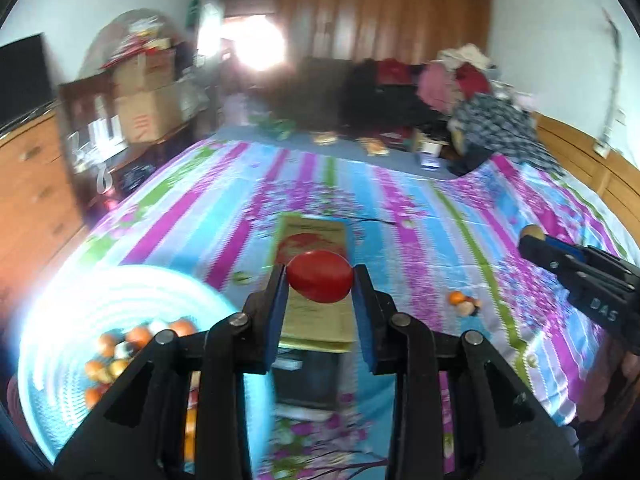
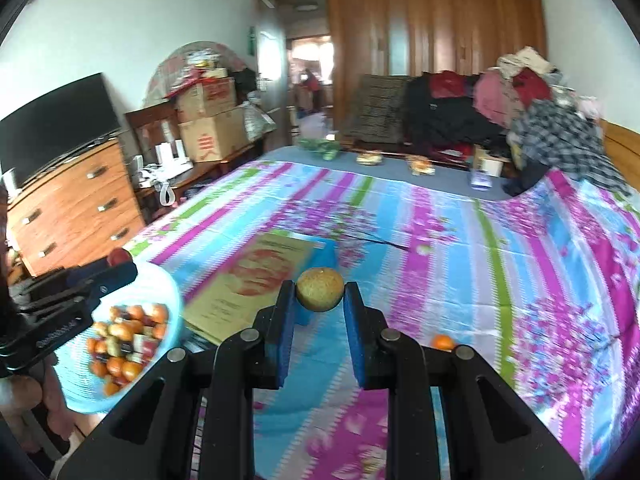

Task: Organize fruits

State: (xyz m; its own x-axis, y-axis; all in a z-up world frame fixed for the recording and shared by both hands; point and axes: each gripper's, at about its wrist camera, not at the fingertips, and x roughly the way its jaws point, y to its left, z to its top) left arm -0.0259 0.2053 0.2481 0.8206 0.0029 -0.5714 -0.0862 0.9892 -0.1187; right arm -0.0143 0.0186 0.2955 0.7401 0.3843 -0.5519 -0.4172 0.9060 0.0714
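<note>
Smooth red oval fruit (image 1: pixel 321 276) pinched between blue pads of left claw (image 1: pixel 320 280), held above the bed. Round, rough yellow-brown fruit (image 2: pixel 319 289) clamped in right claw (image 2: pixel 319 294), likewise off the bed. Below and left of both claws: pale blue round plastic basket (image 2: pixel 170 280) filled with mixed small orange and pale fruits (image 2: pixel 126 330). Just ahead of claws: flat tan cardboard box (image 2: pixel 256 276) lying on striped floral bedsheet (image 2: pixel 440 240). Right of claws, on the sheet: loose small orange fruit (image 2: pixel 442 342).
</note>
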